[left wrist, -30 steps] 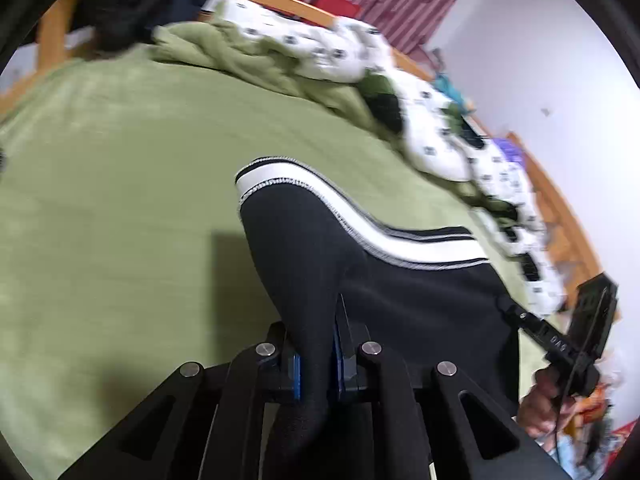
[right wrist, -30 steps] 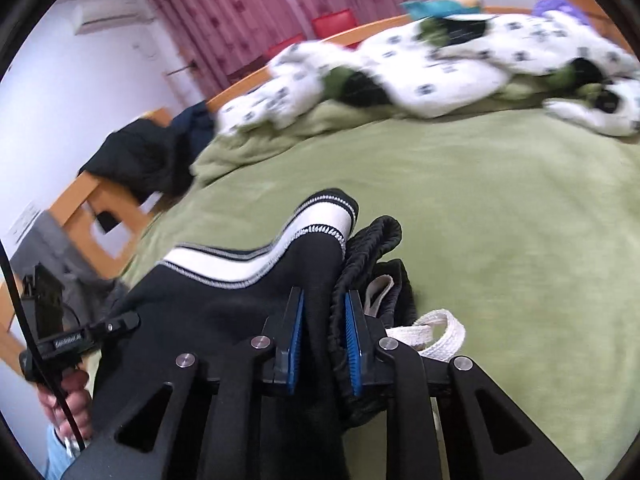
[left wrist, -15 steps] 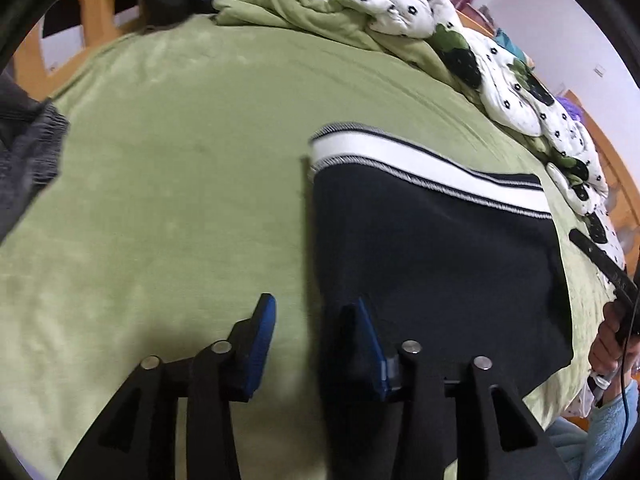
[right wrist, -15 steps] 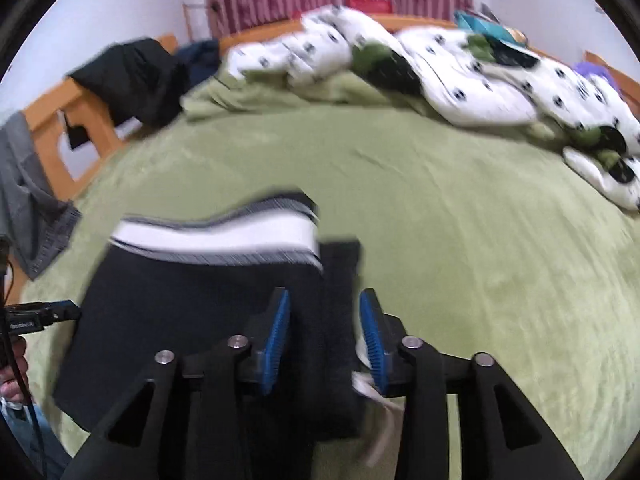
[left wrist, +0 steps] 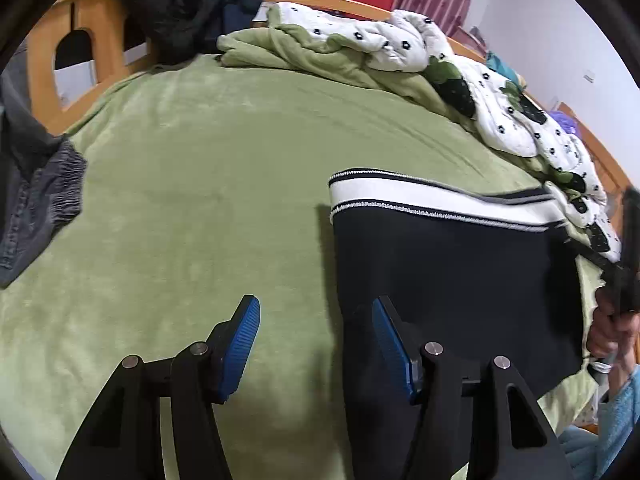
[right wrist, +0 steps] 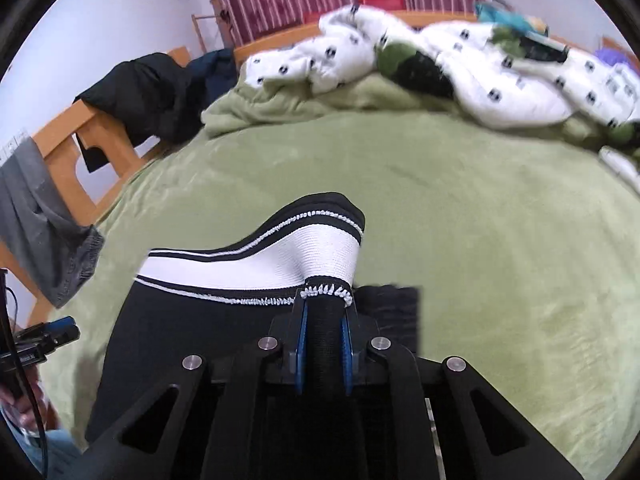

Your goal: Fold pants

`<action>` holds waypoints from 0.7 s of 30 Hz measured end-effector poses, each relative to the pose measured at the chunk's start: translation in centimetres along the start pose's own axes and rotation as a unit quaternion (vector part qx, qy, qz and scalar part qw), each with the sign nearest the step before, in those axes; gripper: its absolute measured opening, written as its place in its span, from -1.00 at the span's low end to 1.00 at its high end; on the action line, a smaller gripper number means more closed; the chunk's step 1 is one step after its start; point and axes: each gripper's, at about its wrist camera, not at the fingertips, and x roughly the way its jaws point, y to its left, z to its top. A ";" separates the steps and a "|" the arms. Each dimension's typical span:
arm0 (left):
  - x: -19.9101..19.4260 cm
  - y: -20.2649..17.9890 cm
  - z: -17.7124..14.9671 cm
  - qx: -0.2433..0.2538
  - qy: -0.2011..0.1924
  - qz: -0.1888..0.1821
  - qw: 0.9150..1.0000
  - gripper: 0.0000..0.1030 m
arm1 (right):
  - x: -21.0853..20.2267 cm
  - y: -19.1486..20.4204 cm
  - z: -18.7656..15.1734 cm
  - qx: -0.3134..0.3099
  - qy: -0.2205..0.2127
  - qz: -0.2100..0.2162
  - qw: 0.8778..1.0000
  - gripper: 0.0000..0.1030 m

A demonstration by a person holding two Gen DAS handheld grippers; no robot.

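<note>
Black pants (left wrist: pixel 452 276) with a white side stripe (left wrist: pixel 420 196) lie folded on the green bed cover. My left gripper (left wrist: pixel 316 344) is open and empty, just above the pants' left edge; its right finger (left wrist: pixel 394 344) is over the black cloth. In the right wrist view, my right gripper (right wrist: pixel 323 354) is shut on a fold of the pants (right wrist: pixel 192 328) near the white stripe (right wrist: pixel 280 260) and lifts that corner.
A white dotted quilt (left wrist: pixel 472 76) and a bunched green blanket (left wrist: pixel 304 52) lie along the far side. Dark jackets (right wrist: pixel 148 92) hang on the wooden bed frame (left wrist: pixel 84 52). A grey garment (left wrist: pixel 36 200) hangs at the left. The green cover (left wrist: pixel 200 184) spreads left of the pants.
My left gripper let go of the pants and opened wide. My right gripper opened half a second ago and is now shut on the pants near the stripe, raising it.
</note>
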 end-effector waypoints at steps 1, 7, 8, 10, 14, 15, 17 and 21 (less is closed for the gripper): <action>0.1 -0.1 0.0 0.000 -0.005 -0.002 1.000 0.09 | 1.6 -0.4 -0.7 0.001 0.023 -0.021 1.000 -0.72; 1.0 -1.6 0.9 0.026 -0.028 0.003 0.999 0.09 | 1.1 -1.3 -0.4 0.024 0.020 -0.034 0.999 -0.38; 1.2 -2.0 1.4 0.031 -0.034 0.003 0.999 0.09 | -0.1 -0.9 -0.3 0.016 -0.003 -0.040 0.999 -0.37; 2.2 -3.4 3.1 0.036 -0.039 -0.007 0.999 0.09 | -1.6 0.3 0.3 -0.001 -0.046 -0.030 0.998 -0.37; 4.9 -6.5 5.3 0.075 -0.046 -0.016 0.996 0.09 | 0.6 1.4 1.5 -0.015 -0.043 -0.021 0.999 -0.37; 6.1 -7.4 5.6 0.096 -0.049 -0.001 0.994 0.09 | 2.2 1.5 1.4 -0.035 -0.022 -0.033 0.999 -0.37; 8.8 -8.5 5.6 0.116 -0.037 0.023 0.992 0.09 | 5.1 1.5 0.6 -0.083 0.014 -0.084 0.993 -0.57; 12.5 -7.9 5.3 0.092 -0.010 0.017 0.996 0.14 | 5.3 0.7 0.3 -0.081 0.004 -0.077 0.994 -0.58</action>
